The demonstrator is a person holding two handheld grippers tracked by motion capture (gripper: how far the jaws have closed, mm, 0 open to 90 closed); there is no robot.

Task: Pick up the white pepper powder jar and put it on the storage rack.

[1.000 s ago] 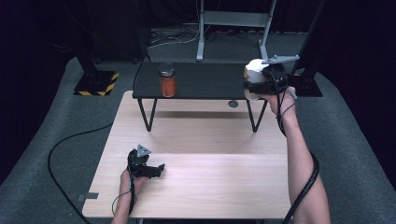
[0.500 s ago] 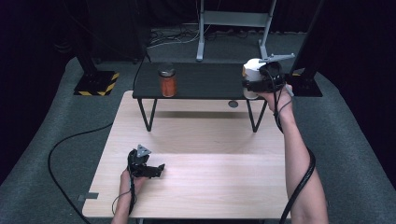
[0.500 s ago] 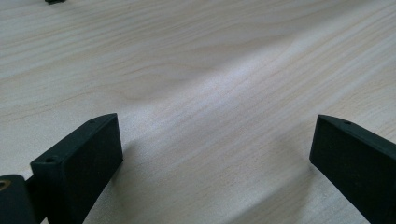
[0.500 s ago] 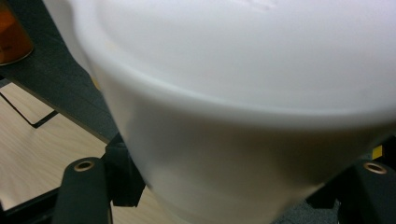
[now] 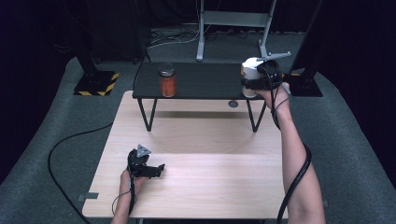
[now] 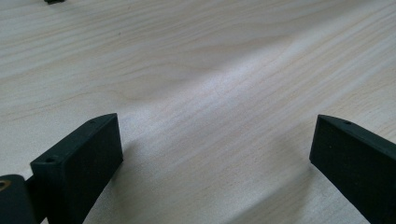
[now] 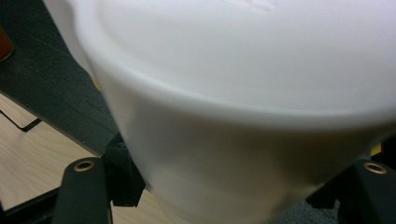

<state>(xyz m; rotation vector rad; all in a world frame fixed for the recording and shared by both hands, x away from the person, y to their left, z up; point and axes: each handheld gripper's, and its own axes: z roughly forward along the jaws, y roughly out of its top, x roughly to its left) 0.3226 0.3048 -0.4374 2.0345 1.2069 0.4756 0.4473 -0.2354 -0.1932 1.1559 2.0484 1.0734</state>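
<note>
A white tub point(image 5: 251, 70) is at the right end of the low black shelf point(image 5: 201, 81), with my right gripper point(image 5: 254, 83) shut around its side. In the right gripper view the tub point(image 7: 243, 107) is very close, and its wall sits between the two black fingers point(image 7: 84, 189). An orange jar point(image 5: 167, 80) with a dark lid stands upright toward the shelf's left end. My left gripper point(image 5: 156, 170) rests low on the wooden table point(image 5: 210, 186) at the front left. Its jaws are open wide point(image 6: 215, 154) with only bare wood between them.
The black shelf stands on thin metal legs point(image 5: 147, 114) over the back of the wooden table. A small grey disc point(image 5: 233, 103) lies on the table under the shelf's right part. Cables point(image 5: 70, 140) run over the grey floor, and stand bases point(image 5: 95, 83) sit behind.
</note>
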